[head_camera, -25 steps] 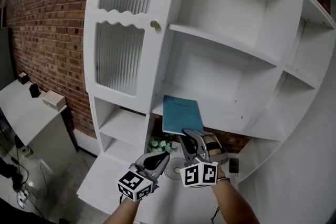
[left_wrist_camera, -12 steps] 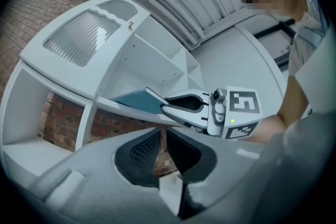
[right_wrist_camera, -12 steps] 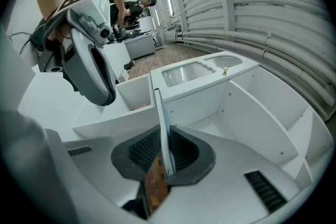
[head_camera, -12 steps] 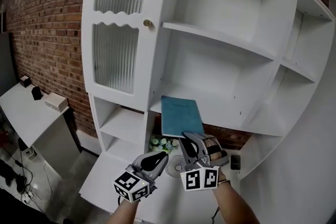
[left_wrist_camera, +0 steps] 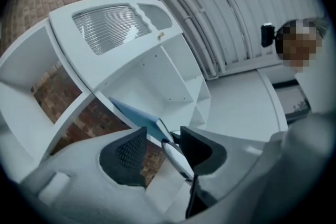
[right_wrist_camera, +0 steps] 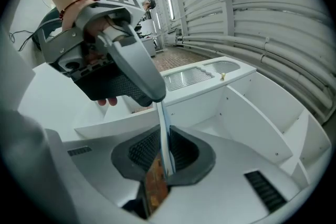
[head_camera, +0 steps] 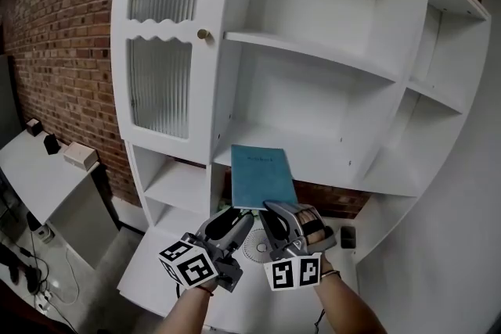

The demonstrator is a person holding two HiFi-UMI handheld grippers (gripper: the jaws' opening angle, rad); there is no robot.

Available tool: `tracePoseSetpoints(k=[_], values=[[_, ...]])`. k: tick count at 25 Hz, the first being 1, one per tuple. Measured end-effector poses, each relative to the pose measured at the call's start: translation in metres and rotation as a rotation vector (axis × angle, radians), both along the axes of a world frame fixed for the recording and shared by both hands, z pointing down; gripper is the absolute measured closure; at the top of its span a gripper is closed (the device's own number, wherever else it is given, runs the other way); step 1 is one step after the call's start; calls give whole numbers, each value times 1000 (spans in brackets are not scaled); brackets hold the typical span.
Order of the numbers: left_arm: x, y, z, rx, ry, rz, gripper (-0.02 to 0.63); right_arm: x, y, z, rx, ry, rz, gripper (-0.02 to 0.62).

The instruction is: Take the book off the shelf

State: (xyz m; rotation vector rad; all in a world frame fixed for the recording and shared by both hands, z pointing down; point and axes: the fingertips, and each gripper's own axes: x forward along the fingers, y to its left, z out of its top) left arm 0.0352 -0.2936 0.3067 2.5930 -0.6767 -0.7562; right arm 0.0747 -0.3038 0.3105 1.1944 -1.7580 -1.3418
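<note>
Pinching the bottom edge of the upright teal book [head_camera: 262,176] in the right gripper [head_camera: 275,209], left gripper [head_camera: 237,220] just left of the book, jaws just opened wide, empty.

R tongs [head_camera: 277,210] hold blue book [head_camera: 262,174] by btm edge.

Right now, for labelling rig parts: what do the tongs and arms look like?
Left tongs and right tongs: grey plastic shells with dark dimpled pads, each bearing a cube of black-and-white square markers. No sleeves; red cord at the left wrist.
</note>
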Motion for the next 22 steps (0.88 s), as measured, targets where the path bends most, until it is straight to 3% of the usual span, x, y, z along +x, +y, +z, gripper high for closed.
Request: tracePoseSetpoints(k=[3,7,14,22], values=[[3,-7,-6,-84,78,21,417,1,2,3,2,5,-4,535],[8,-15,-7,-150,99,7,417,1,6,3,6,7,-11,535],[13,-19,-5,-200,126,-13,419,2,11,4,14,18,-22,537],[11,-11,1,-254,194,6,473,0,18,10,17,37,-27,535]])
